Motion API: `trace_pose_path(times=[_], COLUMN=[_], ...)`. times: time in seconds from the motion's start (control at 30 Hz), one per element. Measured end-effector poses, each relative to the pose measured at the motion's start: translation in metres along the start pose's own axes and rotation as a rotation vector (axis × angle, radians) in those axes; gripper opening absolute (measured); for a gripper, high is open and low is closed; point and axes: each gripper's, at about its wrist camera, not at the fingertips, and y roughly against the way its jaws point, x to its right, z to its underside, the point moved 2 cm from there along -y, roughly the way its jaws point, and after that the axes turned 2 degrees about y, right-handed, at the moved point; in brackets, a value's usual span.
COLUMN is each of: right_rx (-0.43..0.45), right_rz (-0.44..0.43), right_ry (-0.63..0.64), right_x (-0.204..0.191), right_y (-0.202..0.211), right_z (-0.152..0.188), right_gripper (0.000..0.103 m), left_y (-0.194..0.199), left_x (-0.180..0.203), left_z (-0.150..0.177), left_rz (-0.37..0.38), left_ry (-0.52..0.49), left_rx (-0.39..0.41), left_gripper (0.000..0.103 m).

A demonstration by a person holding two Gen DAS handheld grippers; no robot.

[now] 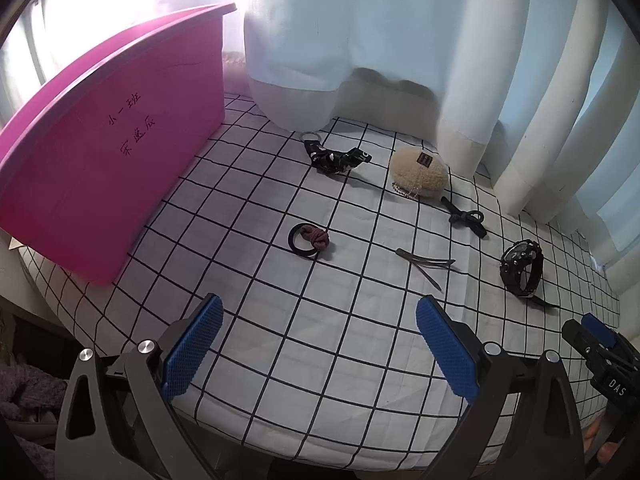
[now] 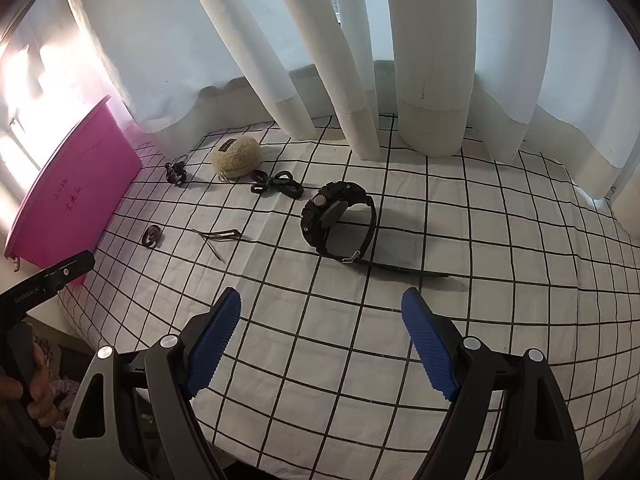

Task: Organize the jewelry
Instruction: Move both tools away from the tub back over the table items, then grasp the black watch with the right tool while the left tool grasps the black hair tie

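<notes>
Left wrist view: pink bin [image 1: 108,184] at the checked cloth's [image 1: 320,340] left edge, hair tie [image 1: 309,240] mid-cloth, watch [image 1: 522,268] near the right edge. Left gripper [image 1: 320,344] and right gripper [image 2: 320,340] both hover spread apart, holding nothing.

We read two lines of dark handwritten Chinese characters on the side of the pink bin [image 1: 120,152], ahead and to the left of our left gripper [image 1: 318,344]: the upper line reads "小一班"; the lower line has three characters that we cannot make out with certainty. On the body of our right gripper [image 1: 608,364], seen off to the right, white letters spell "DAS". From our right gripper's [image 2: 320,344] view, the left gripper's body at far left carries small print, "GenRobot.AI". The fluffy cream pouch [image 1: 418,174] bears a small dark label, too small to read.
</notes>
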Motion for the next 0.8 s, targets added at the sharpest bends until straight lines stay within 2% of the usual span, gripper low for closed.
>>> trace_pose_path(times=[0.37, 0.67, 0.8], right_rx=[0.054, 0.108, 0.105], right_rz=[0.056, 0.09, 0.111], right_ry=[-0.015, 0.003, 0.014], right_x=[0.001, 0.006, 0.004], right_y=[-0.049, -0.068, -0.073], right_z=[0.001, -0.004, -0.007], right_gripper=[0.079, 0.079, 0.079], left_y=[-0.062, -0.086, -0.094], left_x=[-0.004, -0.005, -0.007], left_z=[0.002, 0.004, 0.001], left_rz=[0.01, 0.008, -0.002], left_ry=[-0.02, -0.035, -0.027], left_rx=[0.013, 0.028, 0.019], left_gripper=[0.095, 0.095, 0.095])
